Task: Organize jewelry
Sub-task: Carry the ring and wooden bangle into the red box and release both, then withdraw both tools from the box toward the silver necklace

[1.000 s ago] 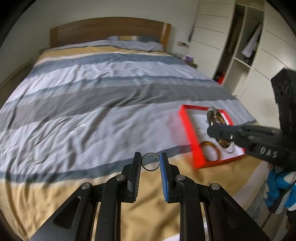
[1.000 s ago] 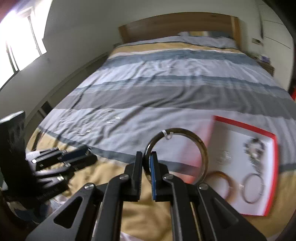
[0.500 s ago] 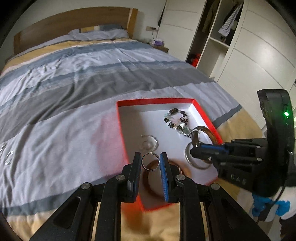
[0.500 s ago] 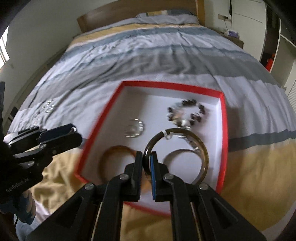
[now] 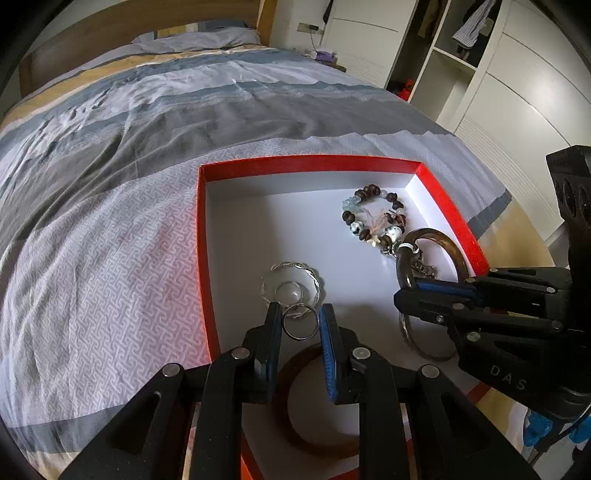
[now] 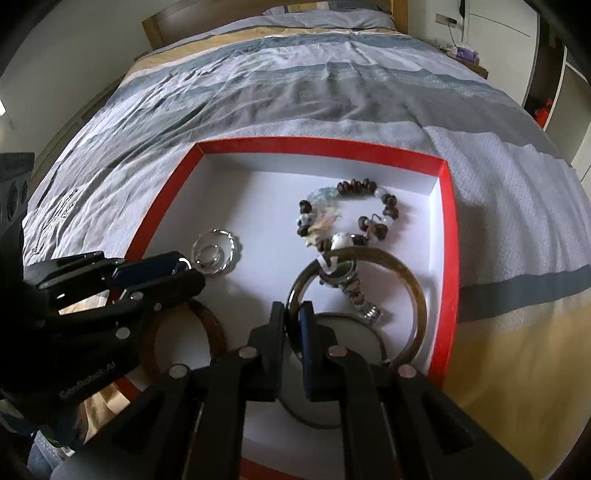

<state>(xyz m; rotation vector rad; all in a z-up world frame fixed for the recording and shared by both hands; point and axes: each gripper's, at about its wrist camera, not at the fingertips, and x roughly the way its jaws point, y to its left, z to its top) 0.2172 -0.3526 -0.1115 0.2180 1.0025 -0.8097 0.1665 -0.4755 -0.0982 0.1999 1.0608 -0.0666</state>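
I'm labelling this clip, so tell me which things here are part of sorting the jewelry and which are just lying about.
Part of the job:
- red tray
- silver ring in the left claw
- dark bangle in the right claw
- beaded bracelet
- brown bangle
- twisted silver ring

Just there:
- striped bedspread
- headboard
- wardrobe

Both grippers angled steeply down, side by side. Left gripper [image 5: 300, 326] jaws partly closed, pinching a small silver ring [image 5: 300, 320] between the pads. Right gripper [image 6: 293, 321] jaws nearly together, clamped on the rim of a dark bangle [image 6: 402, 275].
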